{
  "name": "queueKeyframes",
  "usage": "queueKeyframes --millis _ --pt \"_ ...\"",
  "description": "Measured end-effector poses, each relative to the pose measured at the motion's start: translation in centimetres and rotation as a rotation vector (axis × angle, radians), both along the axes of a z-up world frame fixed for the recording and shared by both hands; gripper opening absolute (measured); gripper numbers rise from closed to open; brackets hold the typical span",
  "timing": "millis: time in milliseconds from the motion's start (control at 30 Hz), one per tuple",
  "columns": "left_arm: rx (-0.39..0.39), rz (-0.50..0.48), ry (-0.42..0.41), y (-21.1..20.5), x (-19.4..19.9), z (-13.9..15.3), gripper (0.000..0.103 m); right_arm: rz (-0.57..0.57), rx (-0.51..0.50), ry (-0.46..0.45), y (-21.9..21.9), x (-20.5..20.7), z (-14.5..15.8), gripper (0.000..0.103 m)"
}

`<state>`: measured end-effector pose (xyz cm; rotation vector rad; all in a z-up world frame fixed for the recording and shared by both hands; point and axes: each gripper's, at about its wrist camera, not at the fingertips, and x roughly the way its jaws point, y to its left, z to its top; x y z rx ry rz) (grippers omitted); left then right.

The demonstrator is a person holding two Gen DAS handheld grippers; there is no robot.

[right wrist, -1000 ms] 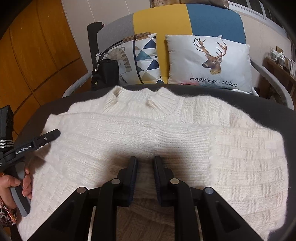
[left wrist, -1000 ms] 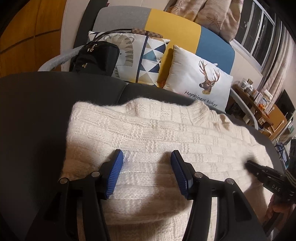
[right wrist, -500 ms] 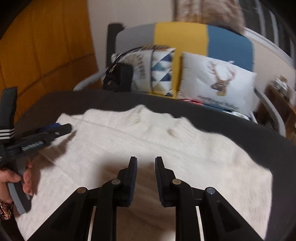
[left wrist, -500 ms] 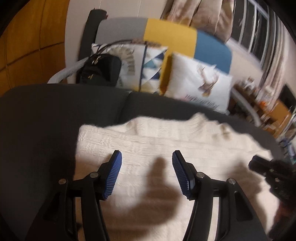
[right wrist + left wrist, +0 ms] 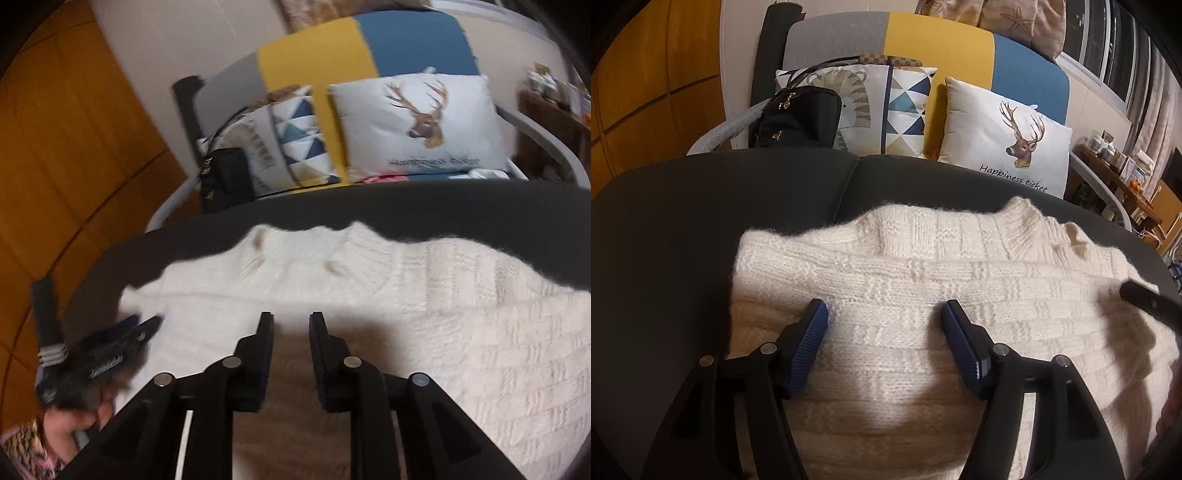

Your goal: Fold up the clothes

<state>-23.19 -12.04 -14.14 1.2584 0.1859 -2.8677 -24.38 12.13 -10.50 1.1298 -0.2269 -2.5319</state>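
Observation:
A cream knitted sweater [image 5: 960, 266] lies folded on a dark grey cushion [image 5: 701, 221], its collar towards the far edge. My left gripper [image 5: 884, 308] hovers over the sweater's left part. Its blue-padded jaws are opening wide, with nothing pinched between them. In the right wrist view the sweater [image 5: 443, 314] fills the lower half, and my right gripper [image 5: 291, 317] hangs above its middle with a narrow gap and nothing between the pads. The left gripper [image 5: 122, 332] shows at that view's left, held by a hand. The right gripper's tip [image 5: 1145, 301] enters the left wrist view from the right.
Behind the cushion stands a grey, yellow and blue chair [image 5: 938, 40] with a black bag [image 5: 801, 118], a geometric pillow [image 5: 897, 107] and a deer pillow [image 5: 1008, 140]. A cluttered wooden shelf [image 5: 1126, 173] is at the right; orange wood panelling [image 5: 74, 147] is at the left.
The left jaws have spread wider over the sweater. The right gripper has lifted and tilted, so its view now sits higher over the sweater and is blurred.

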Motion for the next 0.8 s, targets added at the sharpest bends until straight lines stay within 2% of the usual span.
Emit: queueKeyframes --millis 67,100,233,367,433,500,567,667,700,800 --pt "0.01 -0.001 0.001 -0.2 0.0 0.0 0.068 0.02 0.133 -0.002 -0.2 0.5 -1.0 0.019" --pt "0.013 -0.001 0.001 -0.2 0.0 -0.1 0.068 0.02 0.115 0.001 0.9 0.8 -1.8 0.017" --pt "0.007 0.0 0.002 -0.1 0.0 -0.1 0.069 -0.121 -0.124 -0.034 6.5 1.7 -2.7 0.016" --pt "-0.008 0.004 0.003 0.0 0.1 -0.2 0.069 -0.145 -0.208 0.001 8.3 3.7 -1.8 0.023" --pt "-0.01 0.005 0.004 0.1 0.1 -0.2 0.069 -0.087 -0.142 0.007 7.4 4.4 -1.7 0.023" --pt "-0.003 0.005 0.005 0.0 0.2 -0.2 0.069 -0.071 0.026 -0.035 6.4 4.2 -2.5 0.019" --pt "0.007 0.005 0.007 -0.2 0.2 -0.2 0.069 -0.098 0.037 -0.041 6.5 4.0 -2.3 0.018" --pt "0.001 0.007 0.007 -0.1 0.2 -0.3 0.069 -0.156 -0.04 -0.009 6.8 3.8 -0.4 0.022" --pt "-0.008 0.008 0.007 0.0 0.2 -0.3 0.069 -0.136 -0.058 0.016 6.5 3.4 0.4 0.019" --pt "-0.01 0.009 0.009 0.1 0.2 -0.3 0.069 -0.054 0.046 -0.004 3.6 0.7 0.9 0.014"
